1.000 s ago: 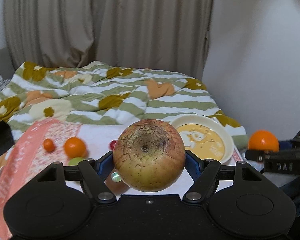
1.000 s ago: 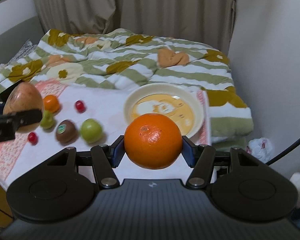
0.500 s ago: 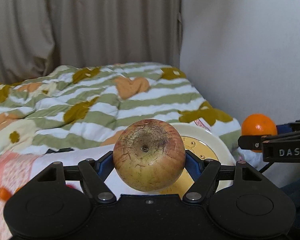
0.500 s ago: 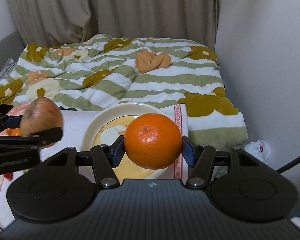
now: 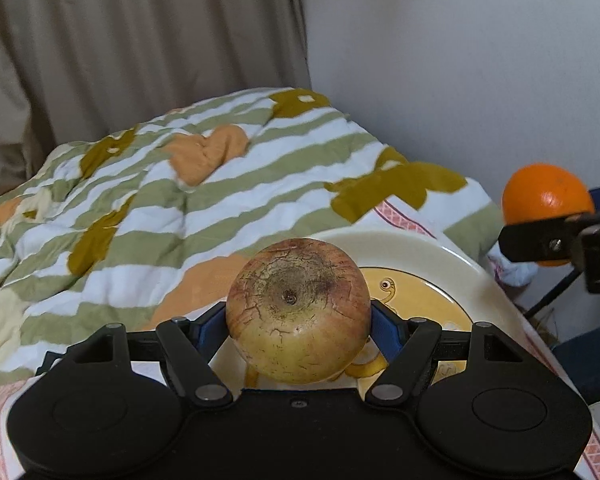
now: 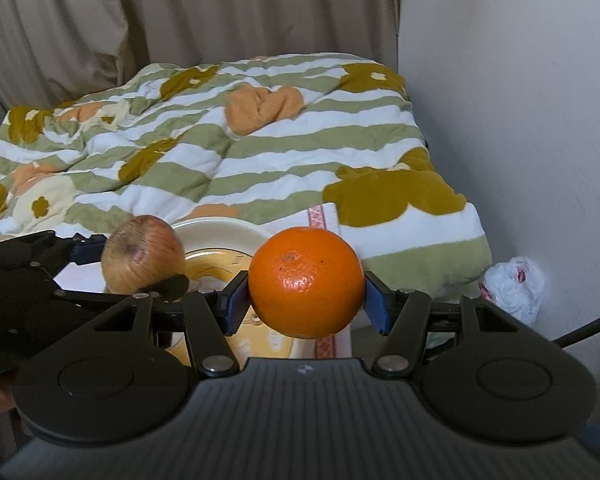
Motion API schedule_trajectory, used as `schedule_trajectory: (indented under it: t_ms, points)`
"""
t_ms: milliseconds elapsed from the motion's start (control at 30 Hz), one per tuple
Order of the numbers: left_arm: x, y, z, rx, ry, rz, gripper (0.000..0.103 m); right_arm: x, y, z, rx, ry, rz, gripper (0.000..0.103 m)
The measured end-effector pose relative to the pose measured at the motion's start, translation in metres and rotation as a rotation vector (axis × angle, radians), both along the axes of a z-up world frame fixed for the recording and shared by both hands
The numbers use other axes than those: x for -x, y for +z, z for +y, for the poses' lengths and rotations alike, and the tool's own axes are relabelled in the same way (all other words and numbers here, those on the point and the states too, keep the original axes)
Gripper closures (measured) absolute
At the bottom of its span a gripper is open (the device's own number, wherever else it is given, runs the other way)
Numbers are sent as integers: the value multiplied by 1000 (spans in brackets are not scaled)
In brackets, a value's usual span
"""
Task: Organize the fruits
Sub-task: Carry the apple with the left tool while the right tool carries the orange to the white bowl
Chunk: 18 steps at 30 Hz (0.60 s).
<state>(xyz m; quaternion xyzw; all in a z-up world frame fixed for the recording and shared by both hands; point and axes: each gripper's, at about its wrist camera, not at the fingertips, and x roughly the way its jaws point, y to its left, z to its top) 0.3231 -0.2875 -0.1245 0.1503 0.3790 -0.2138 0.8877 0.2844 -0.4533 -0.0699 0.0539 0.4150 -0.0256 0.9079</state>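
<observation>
My left gripper point(image 5: 298, 320) is shut on a yellowish-red apple point(image 5: 298, 312) with cracked skin, held above the near left part of a cream plate point(image 5: 440, 256) with a yellow cartoon print. My right gripper point(image 6: 306, 300) is shut on an orange point(image 6: 306, 282), held over the plate's right edge point(image 6: 220, 230). In the left wrist view the orange point(image 5: 546, 196) and the right gripper's finger show at the far right. In the right wrist view the apple point(image 6: 142, 254) and the left gripper sit at the left.
The plate rests on a white cloth with a pink patterned border point(image 5: 404, 220). Behind it lies a rumpled green-striped quilt point(image 6: 240, 152), with a beige curtain point(image 6: 180, 12) beyond. A white wall point(image 6: 520, 100) stands at the right, with a crumpled plastic bag point(image 6: 512, 284) at its foot.
Both grippers have swung to the right and lower, carrying the apple and the orange over the plate. The small fruits on the cloth have left both views.
</observation>
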Motion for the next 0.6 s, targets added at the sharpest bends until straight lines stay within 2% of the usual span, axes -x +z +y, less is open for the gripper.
schedule_trajectory:
  t_ms: [133,367,400,433,500,600]
  points:
    - [-3,-10,-10,-29,-24,-2,26,-4,-5,-7,-4,-17,11,29]
    - [-3,-16,-21,-89,-68,-62,25,-3,-8,-15,-2,-38,18,29]
    - [-3,-15,-22,-100,-71,-69,21,-3,-8,-16,-3,-40,18,29]
    - [-2,-14,-24,-113,-77,-80,12,-3,-7,-16,-4,-42,16,29]
    - [2,-11,-24,-118,-89,-104,1,-3,-5,-16,-4,-39,13,29]
    - [5,-9,-20,-114,-109,-76,0,-3,-2,-15,2,-30,7,29]
